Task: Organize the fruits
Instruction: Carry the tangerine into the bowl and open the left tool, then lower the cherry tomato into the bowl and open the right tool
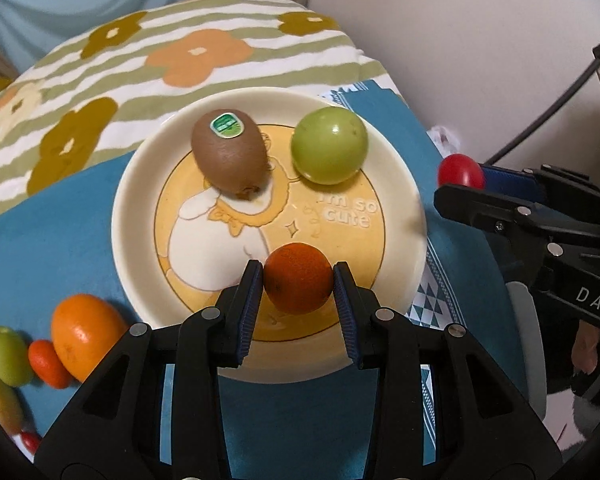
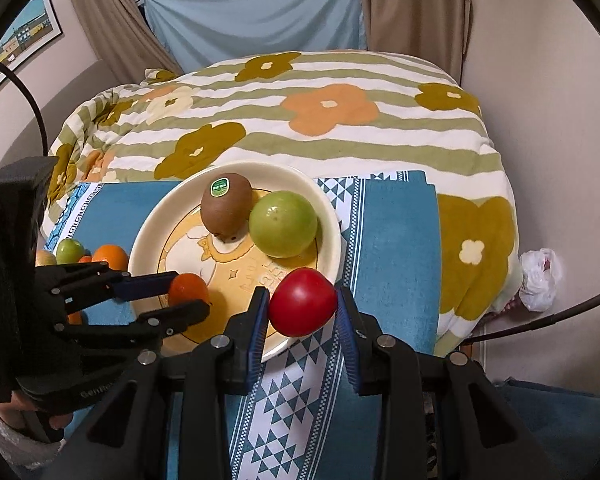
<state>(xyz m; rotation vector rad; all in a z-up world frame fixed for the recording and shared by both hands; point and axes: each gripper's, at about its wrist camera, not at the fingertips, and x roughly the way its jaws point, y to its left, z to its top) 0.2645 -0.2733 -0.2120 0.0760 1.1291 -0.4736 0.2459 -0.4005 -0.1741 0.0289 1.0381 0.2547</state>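
A cream plate (image 1: 140, 184) with a cartoon print lies on a blue cloth and holds a brown kiwi (image 1: 230, 156) and a green round fruit (image 1: 329, 145). My left gripper (image 1: 298, 284) is shut on a small orange (image 1: 299, 278) over the plate's near side. My right gripper (image 2: 302, 308) is shut on a red tomato (image 2: 302, 307) just above the plate's near right rim (image 2: 332, 216). The kiwi (image 2: 226, 208), green fruit (image 2: 283, 224) and held orange (image 2: 188, 288) also show in the right wrist view.
Left of the plate lie a larger orange (image 1: 86, 336), a small orange fruit (image 1: 48, 362), a green fruit (image 1: 7, 354), a yellowish fruit (image 1: 0, 404) and a small red one (image 1: 30, 442). A flowered striped blanket (image 2: 340, 120) lies behind. A wall stands right.
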